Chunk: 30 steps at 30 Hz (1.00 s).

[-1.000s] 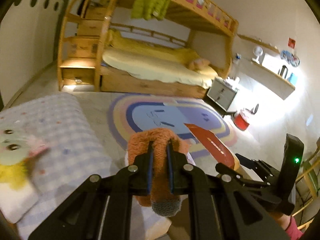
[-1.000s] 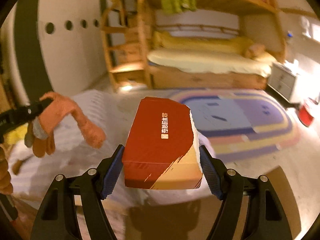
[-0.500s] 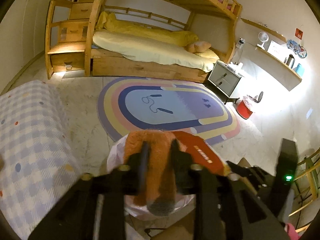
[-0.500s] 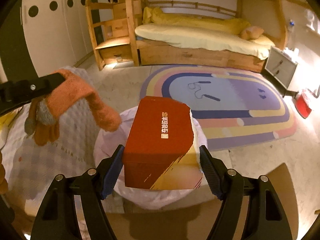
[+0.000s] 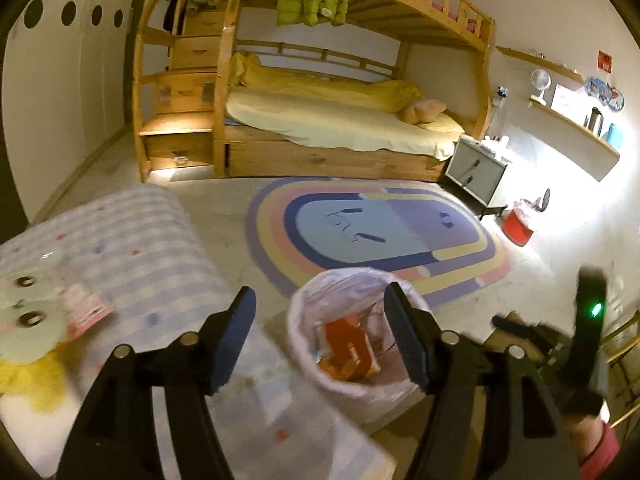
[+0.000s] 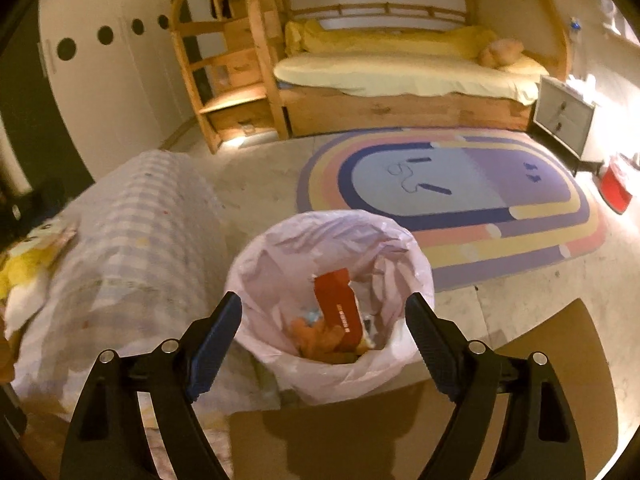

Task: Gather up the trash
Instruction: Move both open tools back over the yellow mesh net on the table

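Note:
A bin lined with a pale pink bag (image 5: 308,304) (image 6: 260,264) stands on the floor just ahead of both grippers. Inside it lie a red carton (image 5: 346,346) (image 6: 338,310) and an orange knitted glove (image 6: 316,334). My left gripper (image 5: 320,340) is open and empty above the bin's left side. My right gripper (image 6: 324,340) is open and empty right over the bin's near rim. The right gripper's body shows at the right edge of the left wrist view (image 5: 588,320).
A checked blanket (image 5: 132,248) (image 6: 132,232) with a yellow plush toy (image 5: 24,344) lies to the left. A striped oval rug (image 5: 372,228) (image 6: 460,196) lies beyond the bin, then a wooden bunk bed (image 5: 328,128), a grey nightstand (image 5: 474,176) and a red bin (image 5: 518,228).
The left gripper opened and let go of the orange glove; the right gripper opened and let go of the red carton. Both now lie in the bin.

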Available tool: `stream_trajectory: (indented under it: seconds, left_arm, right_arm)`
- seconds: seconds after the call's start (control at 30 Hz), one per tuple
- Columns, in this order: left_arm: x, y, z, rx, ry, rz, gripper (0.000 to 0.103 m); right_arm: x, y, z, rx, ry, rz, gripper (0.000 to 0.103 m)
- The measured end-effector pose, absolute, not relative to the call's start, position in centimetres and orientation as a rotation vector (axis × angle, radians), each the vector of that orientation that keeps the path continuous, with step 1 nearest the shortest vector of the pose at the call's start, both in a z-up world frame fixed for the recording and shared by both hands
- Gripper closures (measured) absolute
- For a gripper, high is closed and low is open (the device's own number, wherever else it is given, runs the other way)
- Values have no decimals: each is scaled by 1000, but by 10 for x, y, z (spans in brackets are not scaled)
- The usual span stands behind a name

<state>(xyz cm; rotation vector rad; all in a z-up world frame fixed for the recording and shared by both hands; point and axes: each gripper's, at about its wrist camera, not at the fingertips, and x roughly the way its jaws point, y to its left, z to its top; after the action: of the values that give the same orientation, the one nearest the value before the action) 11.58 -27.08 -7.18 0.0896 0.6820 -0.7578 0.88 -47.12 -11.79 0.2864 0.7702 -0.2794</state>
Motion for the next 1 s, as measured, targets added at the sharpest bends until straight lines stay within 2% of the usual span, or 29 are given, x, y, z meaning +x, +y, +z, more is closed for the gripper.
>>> stream_trajectory:
  seconds: [0.3,0.6,0.73,1.0]
  left_arm:
    - [87,-188,-56,51,603,-664,36]
    - [91,-104,-61,61,609,-461,35]
    - [100,-62,-55,18,598,-371,35]
    - [137,-2,-50,-55,614,-296,35]
  right_arm:
    - [12,-406,-79,241,712,-155,21]
    - [42,-306,-69,104,736,45,33]
    - [56,-275,-59,51,718,98,45]
    - [105,-219,-41,-16,701,221,46]
